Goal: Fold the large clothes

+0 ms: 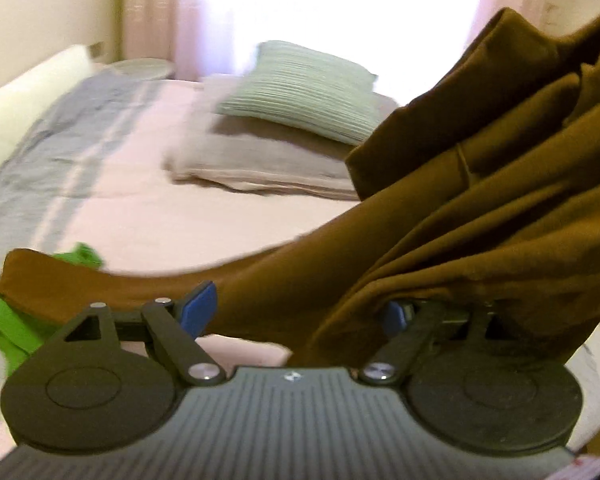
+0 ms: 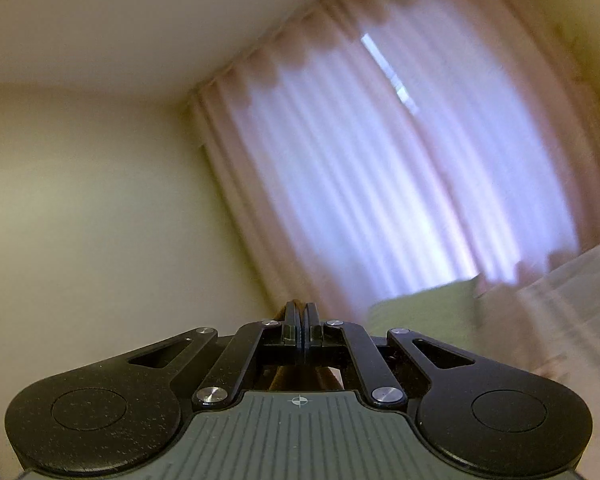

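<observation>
A large brown garment (image 1: 480, 208) hangs in folds from the upper right of the left wrist view, and a long part of it trails left across the bed. My left gripper (image 1: 296, 312) is open with its blue pads (image 1: 198, 306) far apart; the cloth drapes over the right finger and partly hides it. In the right wrist view my right gripper (image 2: 300, 310) is raised and tilted toward the wall and curtain. Its jaws are pressed together, with a strip of the brown garment (image 2: 300, 378) showing just behind them.
The bed (image 1: 148, 208) has a pink sheet and a grey-blue striped cover (image 1: 32, 168) on the left. A green pillow (image 1: 300, 90) lies on folded beige bedding (image 1: 260, 164) at the head. A bright green cloth (image 1: 8, 324) lies at the lower left. Pink curtains (image 2: 400, 168) cover the window.
</observation>
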The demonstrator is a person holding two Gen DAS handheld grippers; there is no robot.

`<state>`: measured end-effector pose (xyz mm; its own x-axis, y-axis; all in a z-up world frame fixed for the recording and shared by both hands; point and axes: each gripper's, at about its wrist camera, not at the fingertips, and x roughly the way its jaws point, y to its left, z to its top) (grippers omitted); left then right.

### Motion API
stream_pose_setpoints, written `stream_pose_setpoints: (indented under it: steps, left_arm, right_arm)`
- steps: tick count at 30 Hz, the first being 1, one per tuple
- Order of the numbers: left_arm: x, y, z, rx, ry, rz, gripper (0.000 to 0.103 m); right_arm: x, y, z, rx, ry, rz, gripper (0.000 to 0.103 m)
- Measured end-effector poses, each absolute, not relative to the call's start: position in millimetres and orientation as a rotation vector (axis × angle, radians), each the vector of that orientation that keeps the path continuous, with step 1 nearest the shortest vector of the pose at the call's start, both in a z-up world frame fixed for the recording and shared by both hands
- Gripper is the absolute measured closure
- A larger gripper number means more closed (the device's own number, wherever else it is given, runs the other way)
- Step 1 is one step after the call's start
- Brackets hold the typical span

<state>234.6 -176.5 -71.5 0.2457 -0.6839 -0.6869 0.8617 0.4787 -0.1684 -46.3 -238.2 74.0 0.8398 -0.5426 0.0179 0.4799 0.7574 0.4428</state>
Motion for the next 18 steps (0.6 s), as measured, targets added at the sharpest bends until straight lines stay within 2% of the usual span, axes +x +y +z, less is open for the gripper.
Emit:
stream_pose_setpoints:
  steps: [6,10,12,14,16,18]
  left_arm:
    - [138,-203,-73,0.271,0.789,-1.181,0.023]
    - [102,-214,-74,0.282,0.784,-1.163,0.023]
    - [89,-216,-78,0.303,0.81,-1.145,0.023]
    - [77,-217,-84,0.343,0.841,-1.119,0.023]
    - [72,-214,-95,0.388,0.878,-1.088,0.023]
    - [70,-209,-104,0.426,0.915,-1.063,0.023]
  right_arm:
    - [-135,-245,105,0.355,-0.167,-0.628,0.103]
    - [-148,-261,109,0.339,-0.113,-0.607,0.103]
    - [-146,-268,101,0.293,-0.012,-0.598,0.103]
    - [-126,-285,84,0.279,0.169,-0.607,0.103]
    - [-109,-306,45,0.346,0.386,-0.626,0.092]
    - [-108,-320,-8,0.451,0.565,-0.631,0.069]
